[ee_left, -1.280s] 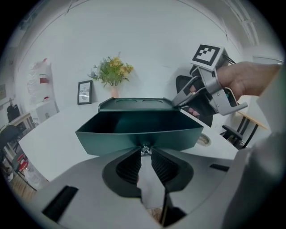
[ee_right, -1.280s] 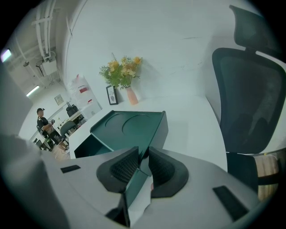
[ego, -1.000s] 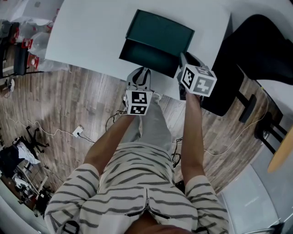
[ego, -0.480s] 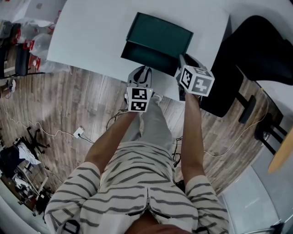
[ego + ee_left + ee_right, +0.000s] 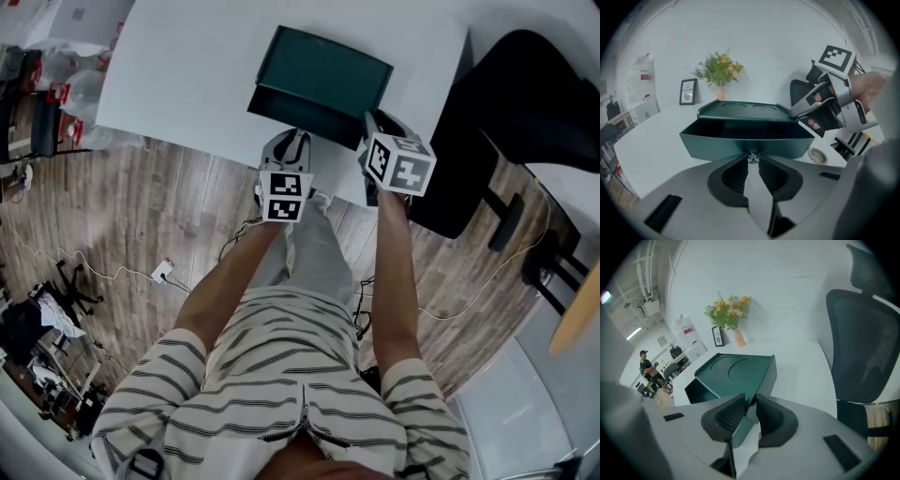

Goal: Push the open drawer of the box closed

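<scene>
Two handheld grippers meet at a dark green box [image 5: 326, 67] that sits near the front edge of a white table [image 5: 187, 66], seen from above the head of a person in a striped shirt [image 5: 281, 375]. The box's drawer [image 5: 300, 112] stands pulled out toward the person, its dark inside open to view.

The left gripper [image 5: 296, 141] points down at the middle of the drawer's front panel. In the left gripper view its jaws are drawn close together, and their tips pinch a small metal knob [image 5: 752, 157] on that panel.

The right gripper [image 5: 371, 124] is at the box's near right corner. In the right gripper view its jaws are closed on the box's side wall just by that corner. The flat lid, marked with shallow round hollows, stretches away beyond them.

A black office chair [image 5: 525, 94] stands just beside the table on the right. At the table's far side, a vase of yellow flowers [image 5: 719, 70] stands beside a small picture frame [image 5: 687, 91], well apart from the box.
</scene>
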Available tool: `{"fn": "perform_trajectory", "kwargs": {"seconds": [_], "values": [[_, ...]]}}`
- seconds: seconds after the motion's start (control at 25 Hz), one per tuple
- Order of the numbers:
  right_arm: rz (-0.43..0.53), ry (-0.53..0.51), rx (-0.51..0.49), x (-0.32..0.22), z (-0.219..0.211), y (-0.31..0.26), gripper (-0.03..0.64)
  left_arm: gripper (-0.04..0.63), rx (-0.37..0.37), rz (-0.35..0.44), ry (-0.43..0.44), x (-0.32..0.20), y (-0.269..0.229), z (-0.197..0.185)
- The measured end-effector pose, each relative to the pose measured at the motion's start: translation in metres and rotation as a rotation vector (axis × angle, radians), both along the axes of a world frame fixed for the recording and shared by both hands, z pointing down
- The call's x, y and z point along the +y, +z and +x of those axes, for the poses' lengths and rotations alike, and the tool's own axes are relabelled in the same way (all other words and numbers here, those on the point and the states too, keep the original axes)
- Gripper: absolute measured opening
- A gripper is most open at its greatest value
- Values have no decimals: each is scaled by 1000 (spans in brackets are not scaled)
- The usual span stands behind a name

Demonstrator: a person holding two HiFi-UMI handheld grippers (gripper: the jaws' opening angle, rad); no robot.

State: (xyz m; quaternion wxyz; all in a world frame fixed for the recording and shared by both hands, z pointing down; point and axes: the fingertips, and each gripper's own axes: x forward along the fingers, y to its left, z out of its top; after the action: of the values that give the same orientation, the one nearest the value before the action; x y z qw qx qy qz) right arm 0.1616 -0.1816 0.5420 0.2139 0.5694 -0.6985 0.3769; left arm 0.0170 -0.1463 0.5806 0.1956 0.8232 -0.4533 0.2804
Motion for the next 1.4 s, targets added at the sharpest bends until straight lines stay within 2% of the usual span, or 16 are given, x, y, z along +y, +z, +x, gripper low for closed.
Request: {"fn": "perform_trajectory", "kwargs": {"seconds": [1.4], "values": [[-21, -9, -37, 4, -3, 3, 89, 69, 1, -3, -10, -38, -2, 18]]}}
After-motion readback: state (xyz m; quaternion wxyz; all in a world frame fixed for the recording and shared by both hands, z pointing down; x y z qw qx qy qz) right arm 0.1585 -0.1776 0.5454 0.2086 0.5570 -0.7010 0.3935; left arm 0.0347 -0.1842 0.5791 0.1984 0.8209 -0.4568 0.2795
